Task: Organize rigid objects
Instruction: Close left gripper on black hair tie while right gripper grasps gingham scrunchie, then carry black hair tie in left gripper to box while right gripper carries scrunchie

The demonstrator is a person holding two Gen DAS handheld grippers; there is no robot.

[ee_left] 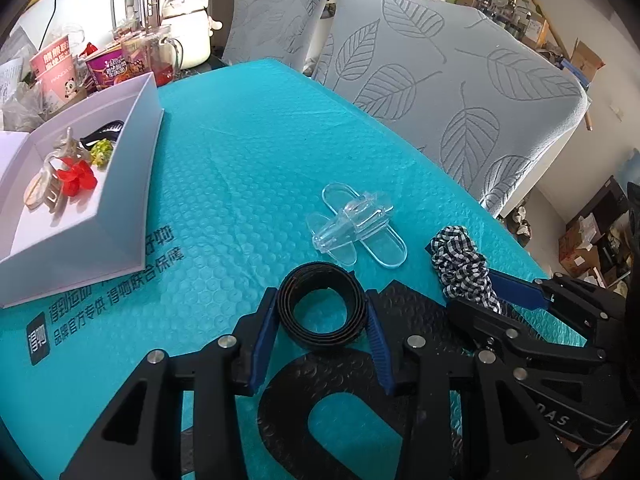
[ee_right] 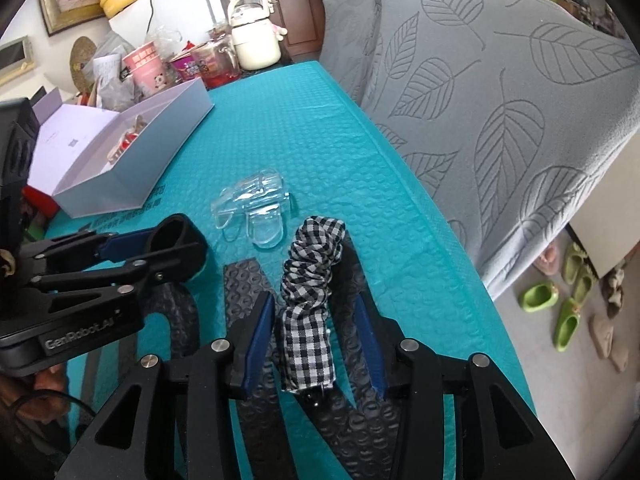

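Found open teal bubble-wrap surface (ee_left: 248,152) between the white cardboard box (ee_left: 132,184) at left and the grey leaf-patterned chair covers (ee_left: 452,80) along the far edge. Blocked mid-table only by a clear plastic hair claw (ee_left: 356,224); crowded beyond the box with cups and a cream rice cooker (ee_left: 188,24).

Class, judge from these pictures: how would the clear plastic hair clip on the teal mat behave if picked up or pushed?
The clear hair clip looks like rigid moulded plastic, so probably stiff and light. Its glossy surface may slip between pads. Lying flat on the bubbled teal mat, it should slide rather than roll.
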